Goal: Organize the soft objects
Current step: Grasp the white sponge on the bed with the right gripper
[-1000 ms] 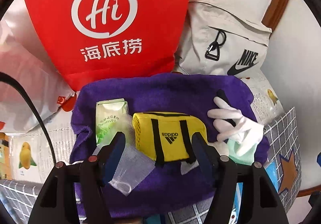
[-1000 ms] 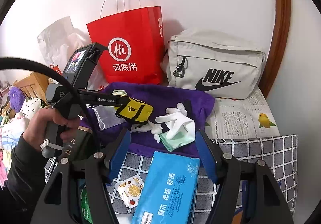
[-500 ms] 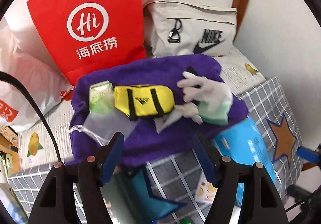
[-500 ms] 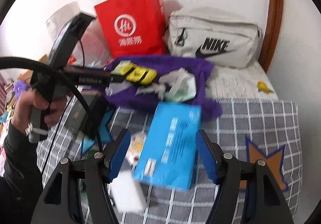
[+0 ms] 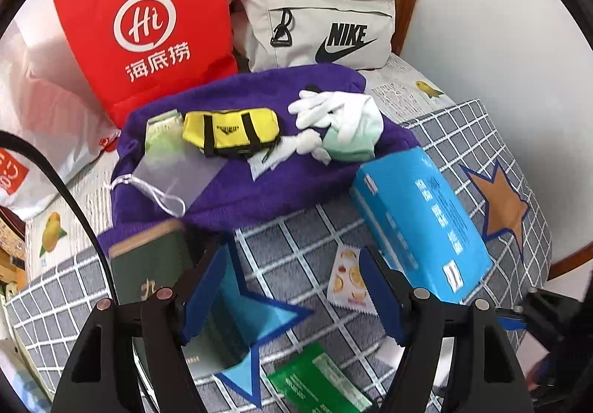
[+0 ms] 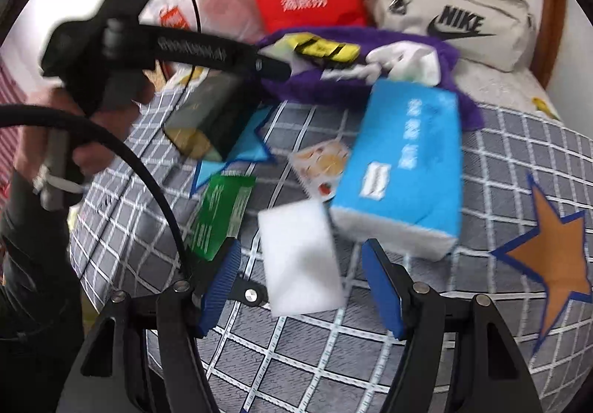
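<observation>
Presently both tongs, left tongs and right tongs, stand released and empty; the right, descending on the white sponge block, risks snagging the adjacent blue tissue pack.

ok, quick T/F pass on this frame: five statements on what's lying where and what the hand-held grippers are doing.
1. The yellow mini duffel bag lies on the purple towel. True.
2. The blue tissue pack lies wholly on the purple towel. False: it lies mostly on the grey checked blanket, with only its far end at the towel's edge.
3. The right hand-held gripper is clamped on the white sponge block. False: its jaws stand apart, either side of the block, not pressing it.
4. The red paper bag stands left of the beige Nike bag. True.
5. The left hand-held gripper holds the white gloves. False: it holds nothing; the gloves lie on the towel.
</observation>
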`<state>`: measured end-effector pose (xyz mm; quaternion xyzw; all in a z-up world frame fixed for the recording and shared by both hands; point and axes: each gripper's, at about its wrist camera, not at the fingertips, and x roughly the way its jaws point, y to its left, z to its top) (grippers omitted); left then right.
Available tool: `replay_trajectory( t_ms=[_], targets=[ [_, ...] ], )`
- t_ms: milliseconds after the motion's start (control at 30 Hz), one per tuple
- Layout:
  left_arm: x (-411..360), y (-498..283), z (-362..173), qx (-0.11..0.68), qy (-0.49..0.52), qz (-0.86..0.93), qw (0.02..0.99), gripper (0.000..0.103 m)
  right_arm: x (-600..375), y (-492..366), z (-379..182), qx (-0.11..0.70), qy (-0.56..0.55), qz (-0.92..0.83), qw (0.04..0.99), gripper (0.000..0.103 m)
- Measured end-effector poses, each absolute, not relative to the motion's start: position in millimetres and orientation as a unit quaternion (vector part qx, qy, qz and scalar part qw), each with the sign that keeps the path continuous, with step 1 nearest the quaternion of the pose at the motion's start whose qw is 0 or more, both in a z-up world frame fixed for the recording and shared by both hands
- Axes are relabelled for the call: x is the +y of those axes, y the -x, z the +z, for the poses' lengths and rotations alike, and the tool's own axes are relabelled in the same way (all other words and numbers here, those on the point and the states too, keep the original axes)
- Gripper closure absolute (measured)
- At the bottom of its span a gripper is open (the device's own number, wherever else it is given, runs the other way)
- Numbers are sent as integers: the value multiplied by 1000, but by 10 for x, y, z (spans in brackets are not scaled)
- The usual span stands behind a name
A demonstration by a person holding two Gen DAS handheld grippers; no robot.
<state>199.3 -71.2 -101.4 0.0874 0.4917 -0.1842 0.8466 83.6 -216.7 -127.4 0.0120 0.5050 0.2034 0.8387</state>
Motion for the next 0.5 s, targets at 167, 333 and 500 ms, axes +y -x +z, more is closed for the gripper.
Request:
replay_trajectory(
  t_ms=[167,333,500],
  targets=[
    [-630,-1886,-1065,499,-90,-180,843,30,-2045,-903,-1549,525,10,197,828,36],
    [-668,-1781,-1168,506,-118,-189,834,30,-1990,-980,-1809,546,20,192,815,38],
    [-851,-1697,-1325,512,-161,-208,818,30,-2004,-912,-1765,524,21,206,826,52]
  ],
)
